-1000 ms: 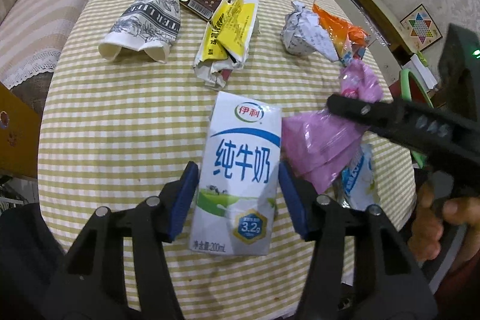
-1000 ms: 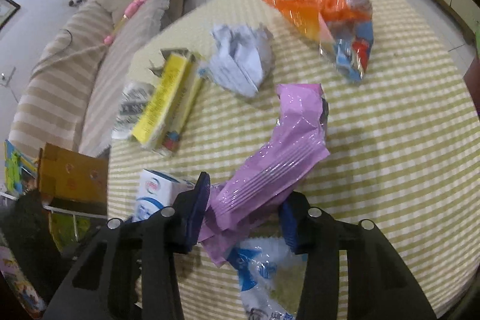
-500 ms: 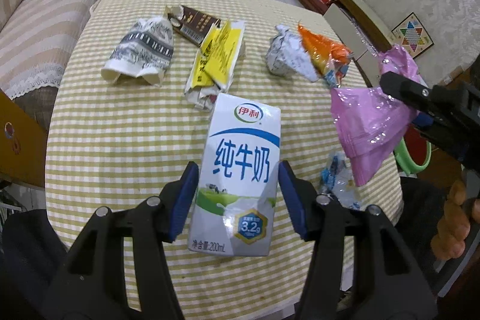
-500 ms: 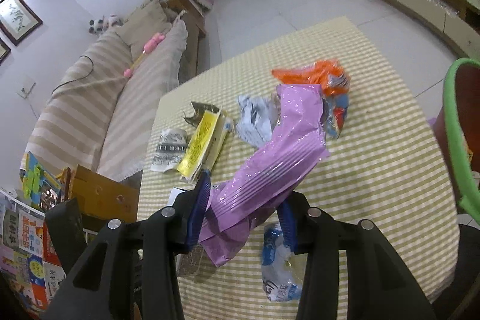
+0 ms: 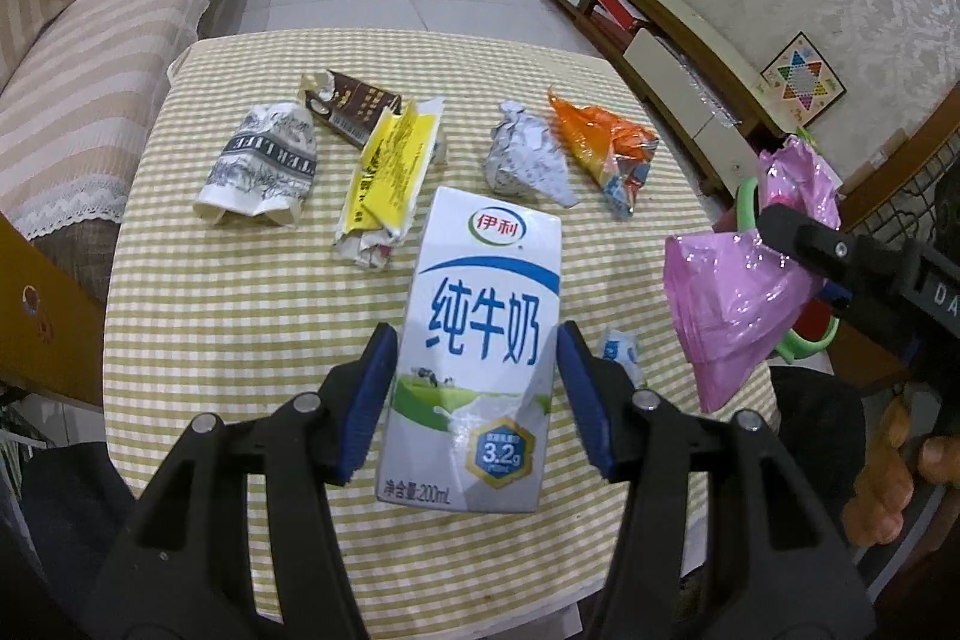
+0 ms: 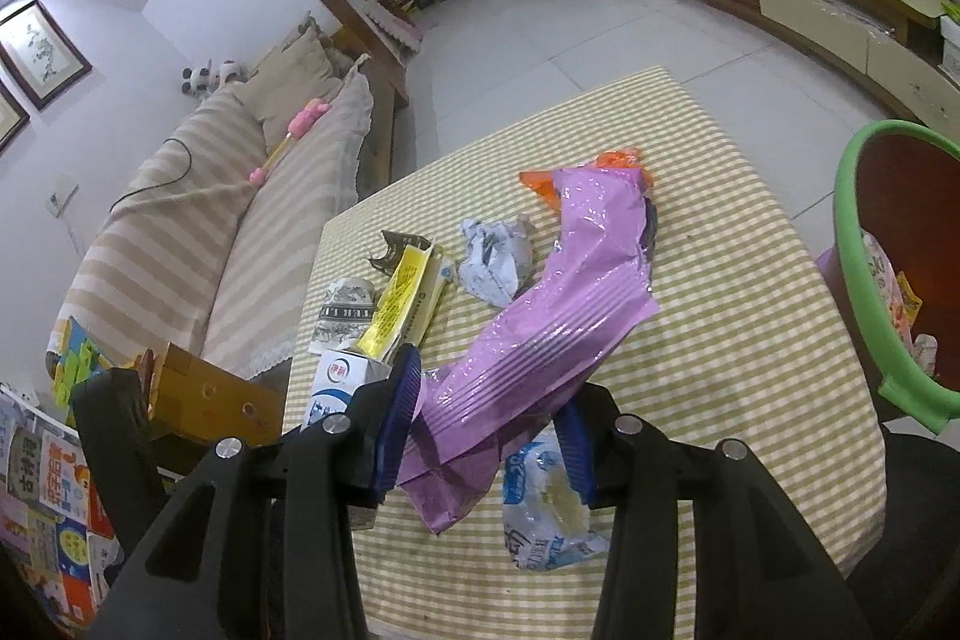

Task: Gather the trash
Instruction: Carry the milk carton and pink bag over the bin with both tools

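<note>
We have both hands loaded now. A second ago the purple wrapper (image 6: 558, 304) lay low over the counter (image 5: 240, 292) and the milk carton (image 5: 483, 346) sat close above the cloth; since then both have been lifted, and the whole counter has come into view below them. Our left gripper (image 5: 477, 400) has its blue fingers (image 5: 369, 400) pinching the carton by its sides, upright and clear of the cloth. Our right gripper (image 6: 489, 424) has its fingers pressed on the lower end of the wrapper, which sticks up and away from us. The bin (image 6: 858, 280), green-rimmed with trash already inside, has swung into the right wrist view, just off the counter's right edge. We judge the pickup done and the carry to the bin under way. Still on the counter: the orange bag (image 5: 600, 148), crumpled paper (image 5: 522, 157), yellow box (image 5: 390, 166), cup (image 5: 264, 166), brown pack (image 5: 351, 103) and blue-white pouch (image 6: 549, 502).
</note>
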The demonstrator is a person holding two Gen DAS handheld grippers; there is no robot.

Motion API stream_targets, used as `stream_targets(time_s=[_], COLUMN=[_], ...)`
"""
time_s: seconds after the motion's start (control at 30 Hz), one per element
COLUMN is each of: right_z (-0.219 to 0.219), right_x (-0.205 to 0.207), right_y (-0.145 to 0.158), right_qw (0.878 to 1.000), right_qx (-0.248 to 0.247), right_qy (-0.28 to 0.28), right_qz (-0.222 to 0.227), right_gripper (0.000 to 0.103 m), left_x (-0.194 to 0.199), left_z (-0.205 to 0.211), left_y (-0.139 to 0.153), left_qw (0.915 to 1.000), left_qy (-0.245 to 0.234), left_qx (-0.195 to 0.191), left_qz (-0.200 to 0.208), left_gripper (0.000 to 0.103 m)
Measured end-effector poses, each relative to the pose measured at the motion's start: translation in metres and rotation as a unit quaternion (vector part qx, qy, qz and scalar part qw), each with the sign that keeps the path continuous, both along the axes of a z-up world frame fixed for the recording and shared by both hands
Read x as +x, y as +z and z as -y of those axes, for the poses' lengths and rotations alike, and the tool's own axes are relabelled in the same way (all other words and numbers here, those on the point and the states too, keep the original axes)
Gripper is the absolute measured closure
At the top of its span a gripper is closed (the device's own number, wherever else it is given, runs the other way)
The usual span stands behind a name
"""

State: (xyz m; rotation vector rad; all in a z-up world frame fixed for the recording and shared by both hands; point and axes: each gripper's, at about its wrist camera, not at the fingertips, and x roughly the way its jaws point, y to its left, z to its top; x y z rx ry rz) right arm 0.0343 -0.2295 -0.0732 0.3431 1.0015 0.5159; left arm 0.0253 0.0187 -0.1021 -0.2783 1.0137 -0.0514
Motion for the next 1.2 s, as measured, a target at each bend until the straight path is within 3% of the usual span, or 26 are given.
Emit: stream_targets(time_s=[0.77, 1.2], right_z=[0.035, 0.059], right_x=[-0.006, -0.001], right_y=[0.002, 0.005], right_qw=[0.998, 0.996], right_qx=[0.023, 0.032], right_qy=[-0.055, -0.083], right_qz=[-0.007, -0.003], right_gripper=[0.061, 0.061], left_x=[0.035, 0.044], left_z=[0.03, 0.058], left_y=[0.037, 0.038], left_qw=[0.9977, 0.9963], left_qy=[-0.041, -0.067], left_qx=[-0.007, -0.013], left_qz=[0.053, 0.052], left_gripper=[0.05, 0.05])
